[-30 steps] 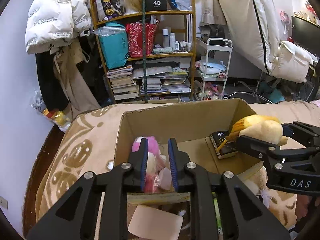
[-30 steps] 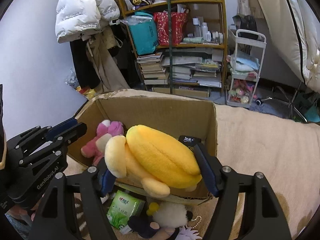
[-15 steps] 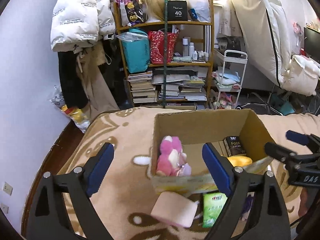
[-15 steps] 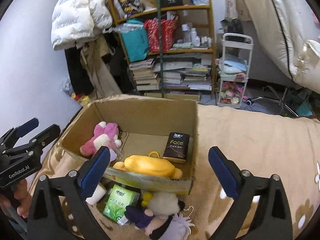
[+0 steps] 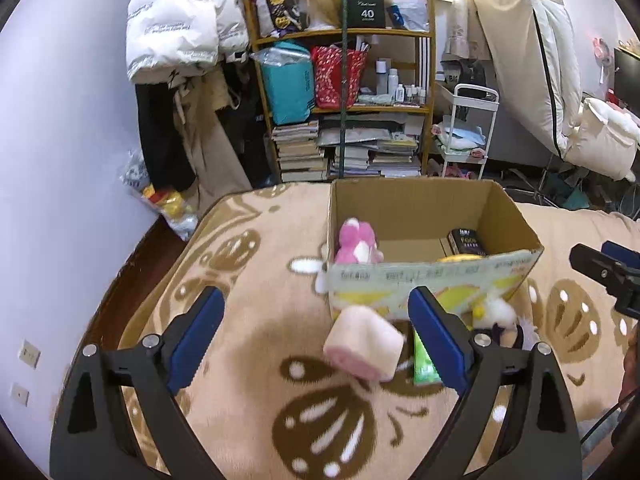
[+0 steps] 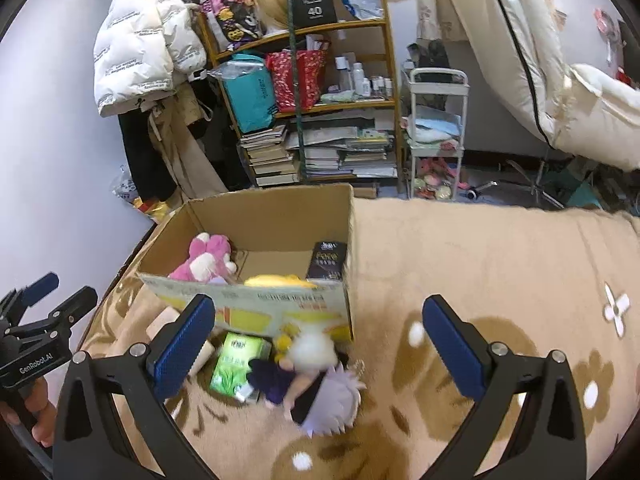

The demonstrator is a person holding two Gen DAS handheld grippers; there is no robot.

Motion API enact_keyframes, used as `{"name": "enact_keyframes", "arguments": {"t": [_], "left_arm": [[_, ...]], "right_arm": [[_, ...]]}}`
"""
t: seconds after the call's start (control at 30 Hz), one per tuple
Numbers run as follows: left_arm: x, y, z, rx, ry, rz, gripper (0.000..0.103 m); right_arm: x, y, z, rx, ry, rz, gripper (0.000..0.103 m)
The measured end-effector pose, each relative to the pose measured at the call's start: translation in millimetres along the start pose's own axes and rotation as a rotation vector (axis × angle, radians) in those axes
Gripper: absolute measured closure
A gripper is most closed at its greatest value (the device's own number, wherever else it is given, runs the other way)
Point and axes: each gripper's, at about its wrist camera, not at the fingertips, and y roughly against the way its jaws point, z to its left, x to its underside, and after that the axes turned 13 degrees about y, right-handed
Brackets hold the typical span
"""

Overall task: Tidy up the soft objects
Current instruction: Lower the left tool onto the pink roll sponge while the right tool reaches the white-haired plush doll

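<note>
An open cardboard box [image 5: 432, 280] [image 6: 280, 304] stands on the blanket. Inside it lie a pink plush [image 5: 356, 244] [image 6: 208, 256], a yellow plush [image 6: 280, 280] and a black tissue pack [image 6: 328, 260]. In front of the box lie a pink-and-cream soft block [image 5: 364, 344], a green tissue pack [image 6: 236, 364] and a purple-haired doll [image 6: 320, 380]. My left gripper [image 5: 314, 308] hovers above the soft block, its jaws opening wide with nothing gripped. My right gripper [image 6: 318, 312] stands open and empty over the doll.
A beige patterned blanket [image 5: 240, 280] covers the bed. Behind the box are a crowded wooden shelf [image 5: 344, 112] with stacked books, a white trolley [image 6: 436, 128], hanging coats [image 5: 176, 20] and a folded mattress [image 6: 540, 60]. A hand [image 6: 36, 408] holds the left gripper's handle.
Both grippers opened and pulled back from the box. The right one released the yellow plush, which now lies in the box; the left one let go near the pink plush.
</note>
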Motion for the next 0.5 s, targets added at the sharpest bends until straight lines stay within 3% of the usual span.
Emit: {"name": "enact_keyframes", "arguments": {"t": [0.5], "left_arm": [[23, 25, 10, -0.044, 0.000, 0.029, 0.009]], "right_arm": [[21, 11, -6, 0.003, -0.074, 0.054, 0.000]]}}
